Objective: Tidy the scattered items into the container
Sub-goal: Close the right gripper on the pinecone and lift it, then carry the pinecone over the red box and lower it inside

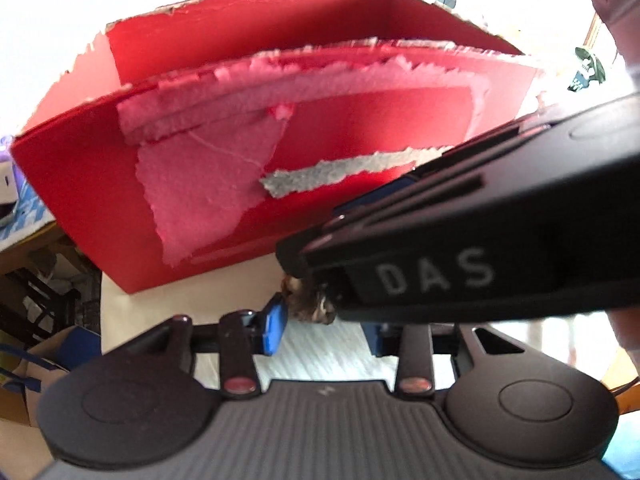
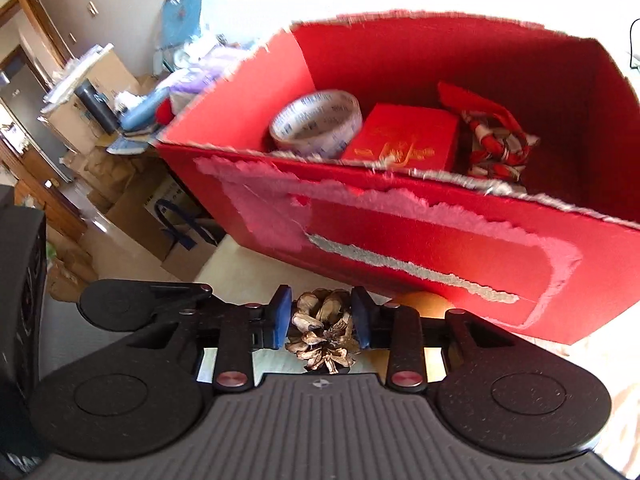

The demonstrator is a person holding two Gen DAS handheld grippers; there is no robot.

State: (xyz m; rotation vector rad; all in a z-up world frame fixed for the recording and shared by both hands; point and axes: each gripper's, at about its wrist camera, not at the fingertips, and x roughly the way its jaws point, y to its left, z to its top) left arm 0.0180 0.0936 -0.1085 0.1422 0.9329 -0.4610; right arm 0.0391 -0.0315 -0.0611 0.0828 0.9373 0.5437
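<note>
Table (image 2: 224, 256) w/ red box (image 2: 400, 240), cluttered rm.

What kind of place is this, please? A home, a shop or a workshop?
Probably a home, perhaps a living or storage room in some disorder. Cardboard boxes and bags are piled by the wall, a wooden door frame shows behind, and the red box stands on a light table.

My right claw (image 1: 316, 280) crosses in front and hides my left claw's (image 1: 324, 332) right finger. The red box (image 1: 208, 184) looks blurry. At three o'clock, its corner is cut off.
</note>
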